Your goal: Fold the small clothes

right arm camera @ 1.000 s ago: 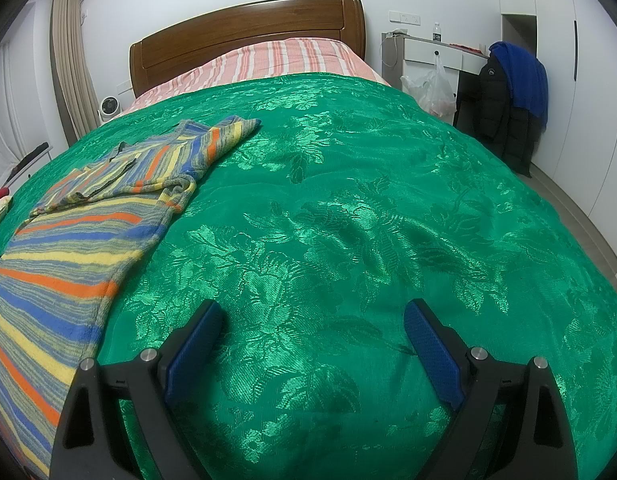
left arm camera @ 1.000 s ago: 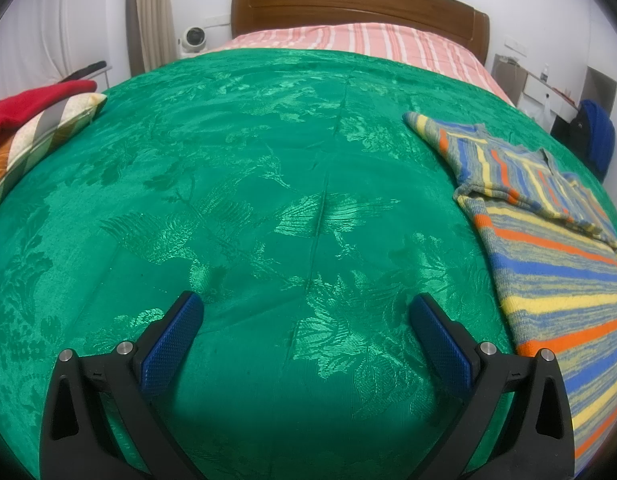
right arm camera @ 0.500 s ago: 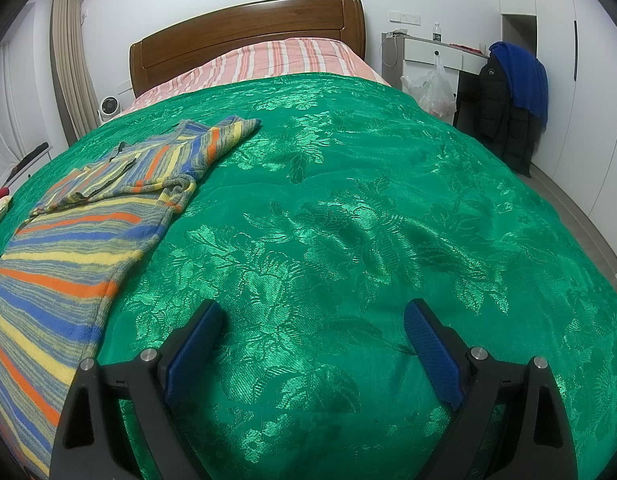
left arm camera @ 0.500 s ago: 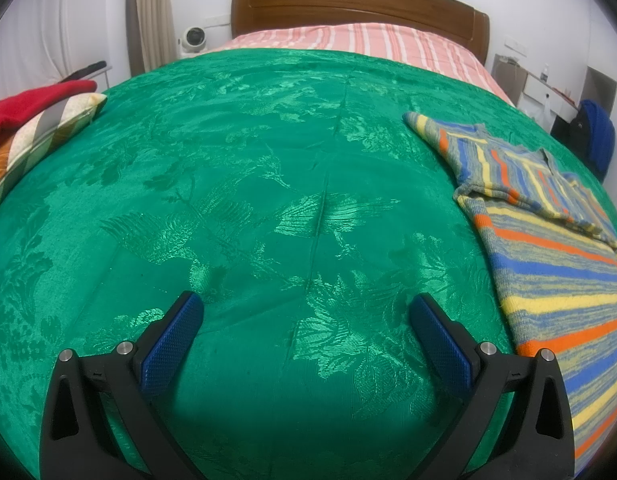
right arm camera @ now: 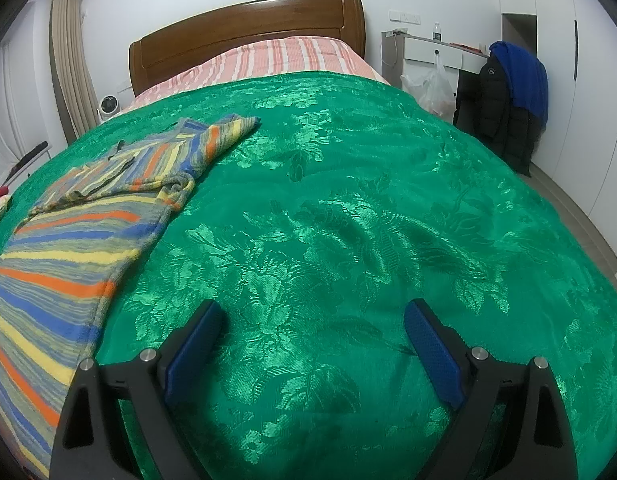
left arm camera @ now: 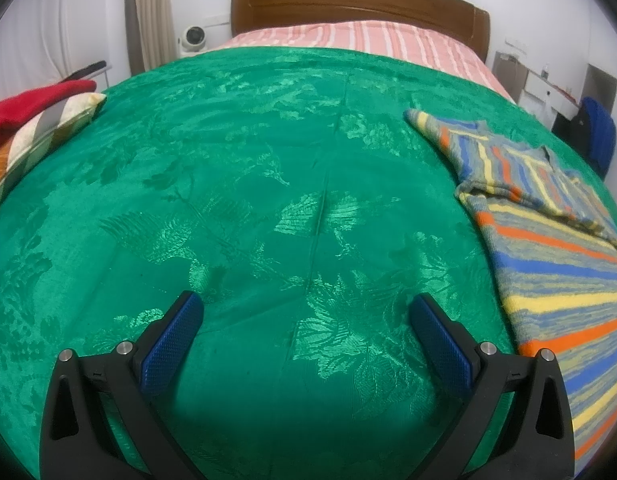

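I see one striped sweater (left arm camera: 556,264) (right arm camera: 68,256), knitted in blue, yellow, orange and grey bands. It lies flat on the green bedspread (left arm camera: 268,208), its body spread out, a sleeve folded across the upper part.

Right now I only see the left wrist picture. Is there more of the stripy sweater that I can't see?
Observer: Yes. In the right wrist view the striped sweater runs on down to the near edge of the green bedspread, with one sleeve spread toward the headboard.
Operator: Is the other gripper holding it?
Observer: No. The right gripper is open over bare bedspread, with the sweater off to its left.
Operator: What's that blue thing in my corner?
Observer: A blue garment draped over a black coat, beside a white desk with a plastic bag hanging from it.
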`<state>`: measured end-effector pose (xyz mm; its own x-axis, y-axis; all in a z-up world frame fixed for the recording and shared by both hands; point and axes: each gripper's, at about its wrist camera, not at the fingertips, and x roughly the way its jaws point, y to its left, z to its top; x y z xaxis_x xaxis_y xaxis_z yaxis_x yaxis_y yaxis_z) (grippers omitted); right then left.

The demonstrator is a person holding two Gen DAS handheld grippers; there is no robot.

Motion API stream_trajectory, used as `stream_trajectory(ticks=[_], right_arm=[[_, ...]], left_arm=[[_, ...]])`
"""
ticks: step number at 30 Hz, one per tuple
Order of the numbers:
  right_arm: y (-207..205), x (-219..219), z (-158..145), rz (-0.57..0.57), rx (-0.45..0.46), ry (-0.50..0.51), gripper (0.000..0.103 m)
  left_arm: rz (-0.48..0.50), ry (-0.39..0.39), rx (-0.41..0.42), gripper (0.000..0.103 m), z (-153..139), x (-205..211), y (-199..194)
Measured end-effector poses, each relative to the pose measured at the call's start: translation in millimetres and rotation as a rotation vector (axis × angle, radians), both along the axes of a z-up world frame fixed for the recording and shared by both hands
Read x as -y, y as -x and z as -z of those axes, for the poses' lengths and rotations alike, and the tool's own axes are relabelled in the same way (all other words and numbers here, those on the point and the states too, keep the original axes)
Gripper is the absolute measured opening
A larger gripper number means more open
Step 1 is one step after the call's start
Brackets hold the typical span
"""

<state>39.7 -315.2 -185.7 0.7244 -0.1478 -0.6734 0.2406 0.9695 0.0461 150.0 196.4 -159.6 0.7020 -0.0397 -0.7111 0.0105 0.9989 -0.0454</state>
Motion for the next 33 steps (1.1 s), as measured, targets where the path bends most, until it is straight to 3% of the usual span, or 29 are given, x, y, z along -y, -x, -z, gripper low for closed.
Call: stream_trajectory(ticks=[4, 6, 8, 10, 14, 16, 19, 22, 24, 26, 27, 28, 29, 33], right_arm=[[-3.0, 0.2, -5.5, -0.009, -0.037, -0.001, 0.092], [-4.6, -2.2, -18.6, -0.038, -0.103, -0.002, 0.092], [9.4, -9.9, -38.6, -0.115, -0.096, -0.021, 0.092], [27.6, -24.6, -57.2, -0.234, -0.114, -0.032, 0.092], [74.5, -66.8, -67.3, -0.463, -0.27, -0.129, 0.092], [92.4, -81.6, -57.7, -0.503, -0.334, -0.186, 0.091], [104.8, -91.9, -37.4, -0.492, -0.386, -0.257, 0.086], [98.2, -87.5, -15.3, -0.418, -0.435, -0.322, 0.069], [91.8, -85.2, -10.6, -0.408, -0.435, -0.387, 0.064], [86.7, -89.1, -6.0, -0.438, -0.457, -0.415, 0.042], [84.9, -92.1, -2.7, -0.44, -0.482, -0.393, 0.032], [84.5, -94.3, -0.6, -0.438, -0.504, -0.363, 0.012], [84.6, -93.6, -0.3, -0.436, -0.518, -0.363, 0.009], [84.9, -83.4, -16.0, -0.433, -0.498, -0.442, 0.008]], left_arm=[[0.023, 0.051, -0.068, 0.101, -12.9, -10.9, -1.1], [0.033, 0.127, -0.096, 0.101, -24.8, -17.6, 10.9], [0.099, 0.233, -0.124, 0.101, -37.1, -19.1, 32.8], [0.196, 0.275, -0.224, 0.101, -36.6, -7.1, 59.2], [0.325, 0.22, -0.401, 0.099, -14.5, 22.0, 114.1], [0.35, 0.195, -0.433, 0.094, -6.2, 30.4, 132.0], [0.375, 0.148, -0.438, 0.08, -6.9, 40.9, 144.4], [0.399, 0.167, -0.483, 0.074, 0.0, 45.9, 148.3], [0.405, 0.147, -0.511, 0.06, 5.7, 49.1, 150.7], [0.414, 0.147, -0.543, 0.049, 8.7, 51.1, 152.7], [0.421, 0.141, -0.581, 0.033, 13.0, 52.5, 152.8], [0.425, 0.14, -0.609, 0.021, 16.7, 54.3, 153.9], [0.428, 0.146, -0.634, 0.005, 20.7, 54.8, 155.4], [0.421, 0.22, -0.63, 0.003, 12.3, 47.0, 156.7]])
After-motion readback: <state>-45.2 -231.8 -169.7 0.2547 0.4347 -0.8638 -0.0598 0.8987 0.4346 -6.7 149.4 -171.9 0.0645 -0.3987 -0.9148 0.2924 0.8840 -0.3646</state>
